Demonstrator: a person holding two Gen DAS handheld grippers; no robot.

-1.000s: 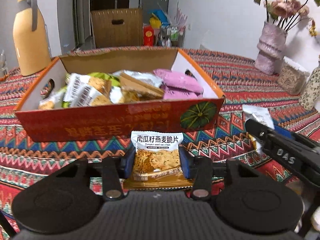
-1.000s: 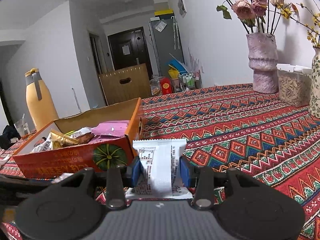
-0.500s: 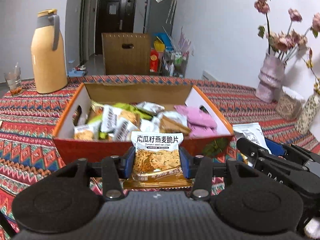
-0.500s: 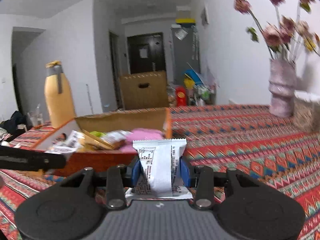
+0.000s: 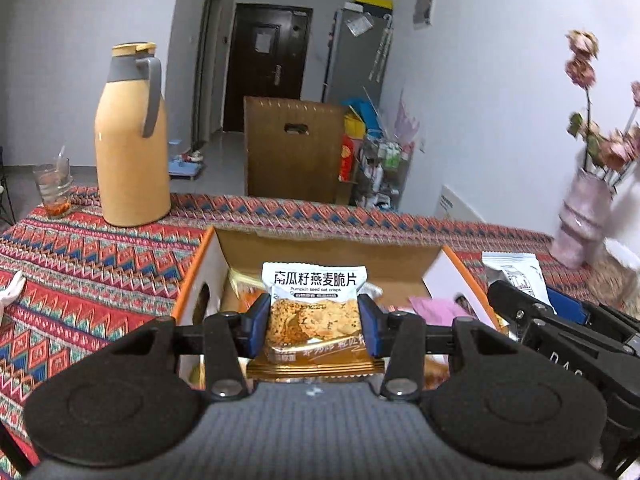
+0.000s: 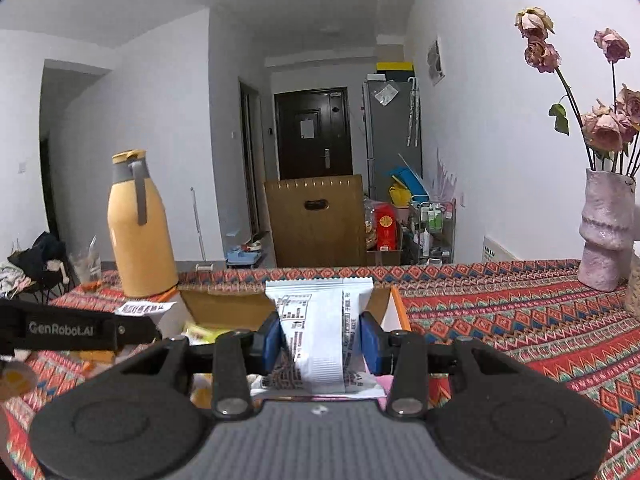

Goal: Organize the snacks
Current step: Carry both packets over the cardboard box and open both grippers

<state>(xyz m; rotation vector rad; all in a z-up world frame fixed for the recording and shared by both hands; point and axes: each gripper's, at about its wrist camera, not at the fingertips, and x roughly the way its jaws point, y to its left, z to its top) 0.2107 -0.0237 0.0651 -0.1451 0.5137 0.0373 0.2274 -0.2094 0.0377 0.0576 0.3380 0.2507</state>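
My left gripper [image 5: 314, 322] is shut on an orange pumpkin seed oat crisp packet [image 5: 314, 316], held upright over the near edge of the open orange snack box [image 5: 400, 250]. In the right wrist view my right gripper [image 6: 320, 338] is shut on a white snack packet [image 6: 320, 328] with its printed back facing me, over the same box [image 6: 396, 308]. That gripper and its white packet [image 5: 516, 272] show at the right of the left wrist view. Pink packets [image 5: 436, 306] lie inside the box; most other contents are hidden behind the grippers.
An orange thermos jug [image 5: 130, 140] and a glass [image 5: 54, 190] stand at the table's far left on the patterned cloth [image 5: 88, 264]. A pink vase with dried roses [image 6: 606, 232] stands at the far right. A cardboard box [image 6: 316, 220] sits on the floor beyond.
Both grippers rose and moved forward over the box while keeping hold of their packets. The box has dropped low in both views, and more of the room behind shows.
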